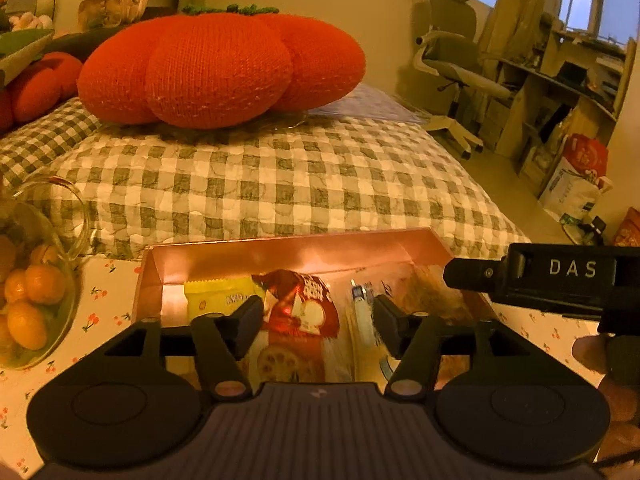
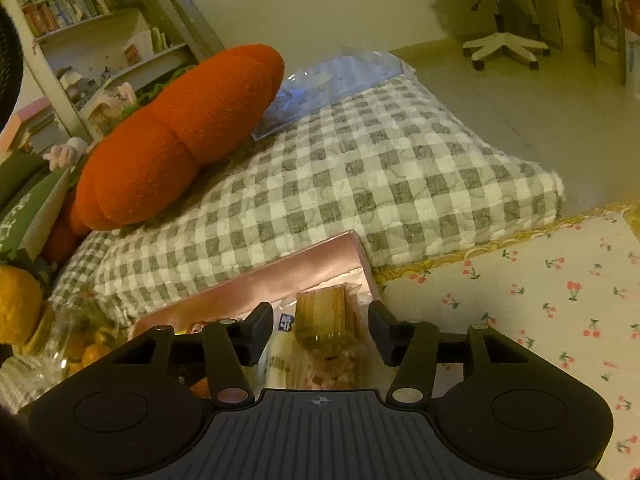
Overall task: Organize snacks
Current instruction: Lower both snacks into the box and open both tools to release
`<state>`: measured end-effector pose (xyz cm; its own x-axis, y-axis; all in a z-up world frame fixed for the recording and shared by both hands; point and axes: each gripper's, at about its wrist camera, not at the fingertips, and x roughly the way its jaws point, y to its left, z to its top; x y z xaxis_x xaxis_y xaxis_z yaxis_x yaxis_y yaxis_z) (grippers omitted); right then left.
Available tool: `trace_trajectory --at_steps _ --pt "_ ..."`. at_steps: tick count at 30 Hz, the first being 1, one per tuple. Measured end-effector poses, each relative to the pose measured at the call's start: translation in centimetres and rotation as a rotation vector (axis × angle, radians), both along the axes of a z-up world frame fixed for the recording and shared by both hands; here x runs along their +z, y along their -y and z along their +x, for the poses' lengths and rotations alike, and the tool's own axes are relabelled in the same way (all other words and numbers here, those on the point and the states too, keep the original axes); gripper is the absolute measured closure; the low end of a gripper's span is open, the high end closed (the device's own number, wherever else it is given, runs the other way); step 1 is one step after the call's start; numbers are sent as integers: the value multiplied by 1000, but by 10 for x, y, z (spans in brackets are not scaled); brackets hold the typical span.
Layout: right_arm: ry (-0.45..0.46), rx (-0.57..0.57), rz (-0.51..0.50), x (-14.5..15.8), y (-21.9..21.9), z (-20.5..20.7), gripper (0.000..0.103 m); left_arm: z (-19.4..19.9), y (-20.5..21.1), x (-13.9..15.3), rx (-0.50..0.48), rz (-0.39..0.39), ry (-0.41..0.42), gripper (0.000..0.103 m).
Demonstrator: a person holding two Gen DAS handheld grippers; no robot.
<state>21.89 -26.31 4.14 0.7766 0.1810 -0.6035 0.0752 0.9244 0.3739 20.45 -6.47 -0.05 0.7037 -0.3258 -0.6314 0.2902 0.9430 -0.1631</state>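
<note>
A pink box [image 1: 288,246] sits on the cherry-print cloth and holds several snack packets. In the left wrist view my left gripper [image 1: 318,326] is open above a red packet [image 1: 304,312]; a yellow packet [image 1: 218,294] lies to its left and clear-wrapped snacks [image 1: 424,296] to its right. The right gripper's body [image 1: 560,280] shows at that view's right edge. In the right wrist view my right gripper [image 2: 320,334] is open over a clear packet of brown wafers [image 2: 324,316] at the right end of the box [image 2: 288,276]. Neither gripper holds anything.
A glass bowl of small oranges [image 1: 32,300] stands left of the box. A checked quilt [image 1: 280,176] with a big orange knitted cushion [image 1: 220,68] lies behind it. The cherry-print cloth [image 2: 540,300] stretches to the right. An office chair [image 1: 452,68] and shelves stand farther off.
</note>
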Motion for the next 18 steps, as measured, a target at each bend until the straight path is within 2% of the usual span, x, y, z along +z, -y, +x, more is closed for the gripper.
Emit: trace_trajectory --at_steps 7,13,18 --pt "-3 -8 -10 14 1 -30 33 -27 -6 15 1 18 -6 24" --pt "-17 -1 -22 22 1 -60 31 -52 -11 23 18 27 -23 10" --pt "-34 14 -39 26 -2 -85 28 -69 -14 26 18 39 -49 7"
